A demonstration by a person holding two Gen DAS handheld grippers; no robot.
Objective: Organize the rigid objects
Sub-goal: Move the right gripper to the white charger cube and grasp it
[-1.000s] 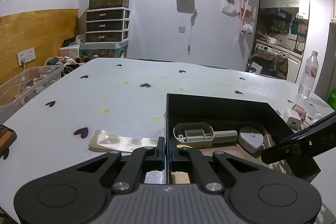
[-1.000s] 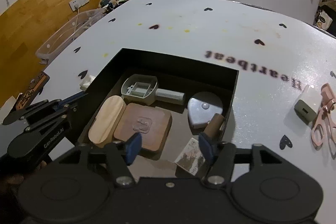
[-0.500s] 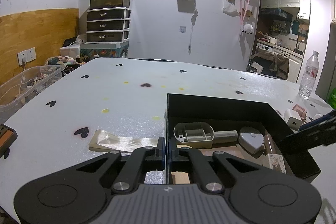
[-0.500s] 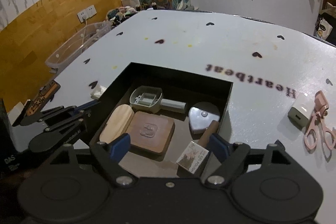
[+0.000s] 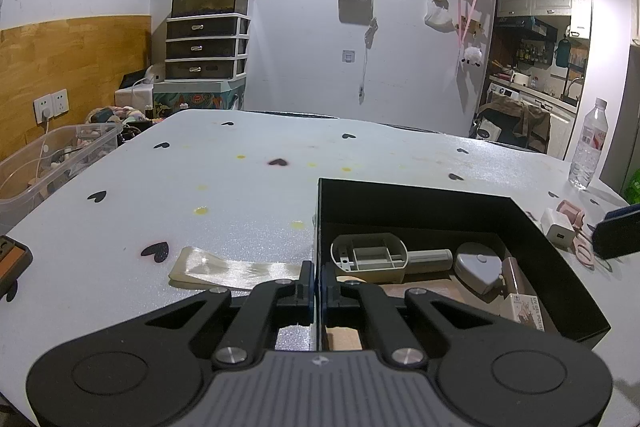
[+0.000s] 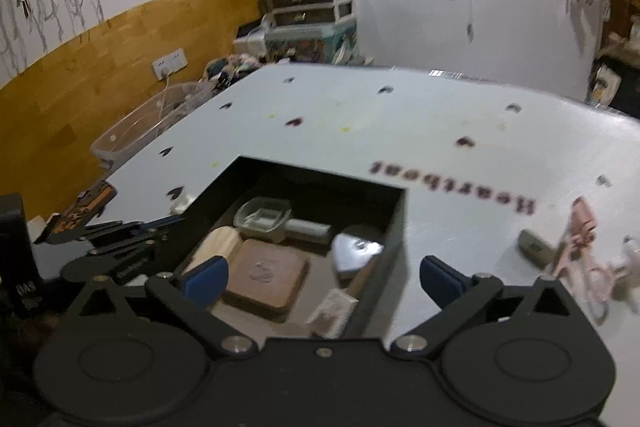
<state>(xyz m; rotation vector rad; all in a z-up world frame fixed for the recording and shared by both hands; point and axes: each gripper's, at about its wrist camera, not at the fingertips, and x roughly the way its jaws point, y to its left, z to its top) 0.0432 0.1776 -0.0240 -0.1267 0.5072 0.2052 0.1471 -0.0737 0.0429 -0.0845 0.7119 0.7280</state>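
Note:
A black open box (image 5: 452, 205) (image 6: 394, 227) sits on the white table. In it lie a grey scoop (image 5: 372, 255) (image 6: 264, 217), a grey heart-shaped case (image 5: 478, 265) (image 6: 352, 251), a brown square block (image 6: 264, 277), a pale wooden oval (image 6: 216, 247) and a small printed carton (image 5: 524, 311) (image 6: 332, 309). My left gripper (image 5: 318, 281) is shut on the box's left wall. My right gripper (image 6: 320, 277) is open and empty, raised above the box's near right corner. A white charger (image 5: 556, 229) (image 6: 534, 247) and pink scissors (image 5: 576, 227) (image 6: 580, 243) lie right of the box.
A clear strip of tape (image 5: 232, 269) lies left of the box. A water bottle (image 5: 588, 149) stands at the far right. A clear plastic bin (image 5: 48, 163) (image 6: 140, 131) sits off the table's left edge. A wood-and-black object (image 5: 12, 263) lies at the near left.
My right gripper has lifted up and back from the box, swung rightward, and its jaws have opened wider. My left gripper has stayed shut on the box wall.

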